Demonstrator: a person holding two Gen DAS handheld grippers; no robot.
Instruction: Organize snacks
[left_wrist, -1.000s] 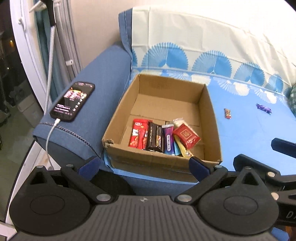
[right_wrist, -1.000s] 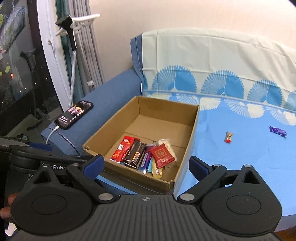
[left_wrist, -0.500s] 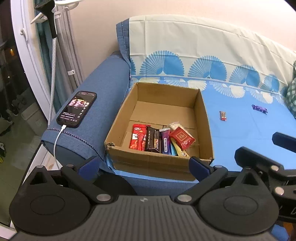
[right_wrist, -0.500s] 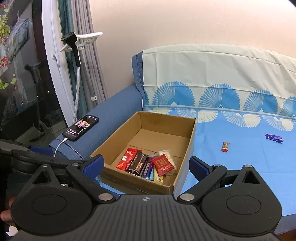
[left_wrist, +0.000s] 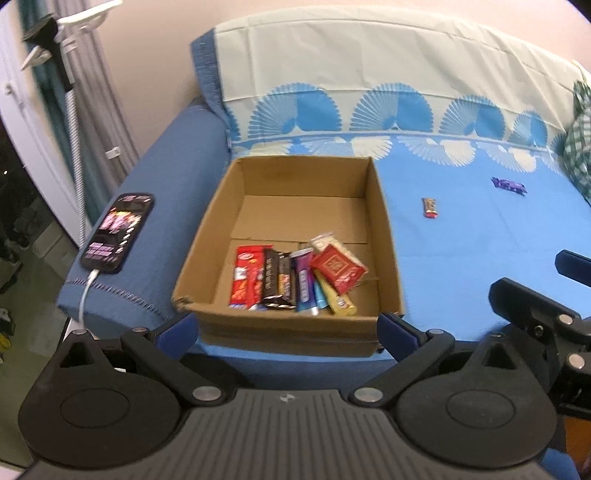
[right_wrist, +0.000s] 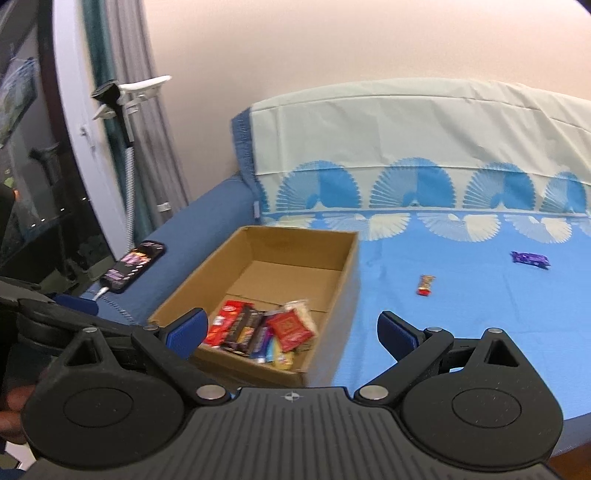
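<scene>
Two small wrapped snacks are being left outside the open brown cardboard box (left_wrist: 295, 236) in the left wrist view: a red-and-brown candy bar (left_wrist: 430, 208) and a purple wrapped candy (left_wrist: 508, 185), both lying well apart from the box on the light blue patterned sofa cover (left_wrist: 480, 236). A row of packets, among them a red square packet (left_wrist: 338, 268), is being kept at the near end of the box. A black phone (left_wrist: 118, 230) is being charged on the blue armrest. The left gripper (left_wrist: 287, 332) is being held spread and empty, near the box's front wall.

In the right wrist view, the right gripper (right_wrist: 291, 334) is likewise being held spread with nothing between its fingers, above the box's near corner. The step in hand is judged to be the fetching of a remaining snack; the right gripper is best carried over to the candy bar, lowered flat, and pressed shut across its narrow width.
</scene>
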